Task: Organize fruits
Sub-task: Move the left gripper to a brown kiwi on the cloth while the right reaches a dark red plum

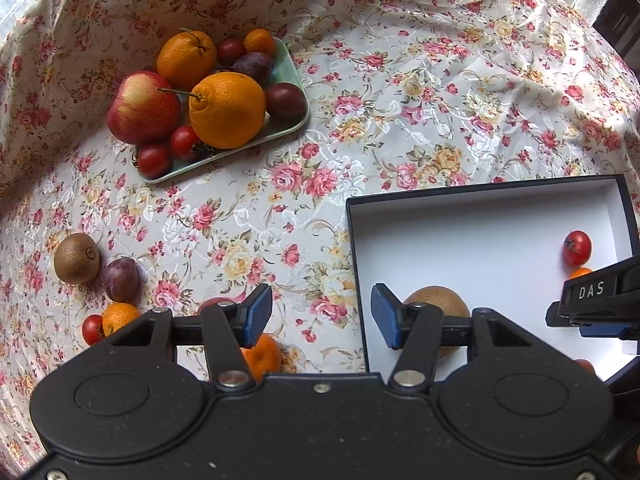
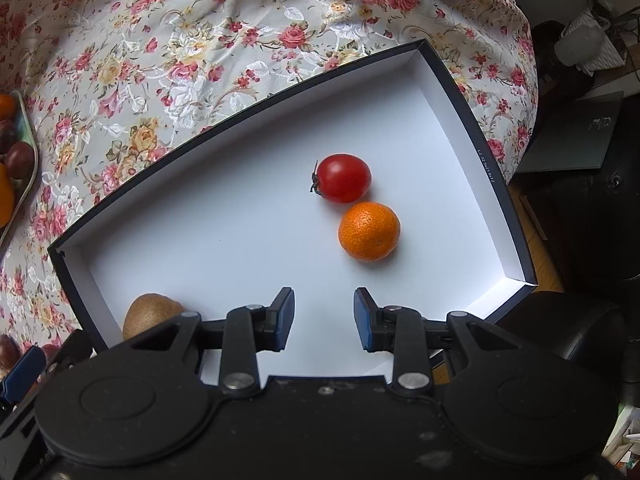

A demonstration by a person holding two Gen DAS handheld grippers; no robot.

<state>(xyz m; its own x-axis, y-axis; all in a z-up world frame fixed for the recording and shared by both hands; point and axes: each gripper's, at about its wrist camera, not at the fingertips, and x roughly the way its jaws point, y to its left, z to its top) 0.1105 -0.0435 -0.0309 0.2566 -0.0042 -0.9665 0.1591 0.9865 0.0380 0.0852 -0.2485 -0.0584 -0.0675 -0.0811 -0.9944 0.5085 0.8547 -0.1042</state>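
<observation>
A dark box with a white inside (image 1: 480, 216) (image 2: 248, 240) lies on the flowered cloth. It holds a tomato (image 2: 341, 178) (image 1: 577, 247), a small orange (image 2: 369, 231) and a kiwi (image 1: 438, 302) (image 2: 150, 314). My left gripper (image 1: 322, 314) is open and empty, straddling the box's left wall above the cloth. My right gripper (image 2: 324, 318) is open and empty over the box's near part. Loose on the cloth to the left lie a kiwi (image 1: 76, 258), a plum (image 1: 122, 280), a small orange (image 1: 120, 316), a tomato (image 1: 92, 329) and another orange (image 1: 262, 356).
A pale green tray (image 1: 288, 120) at the back left holds an apple (image 1: 142, 108), two large oranges, plums and tomatoes. Its edge shows in the right wrist view (image 2: 28, 152). The table's right edge drops to dark furniture (image 2: 580, 200).
</observation>
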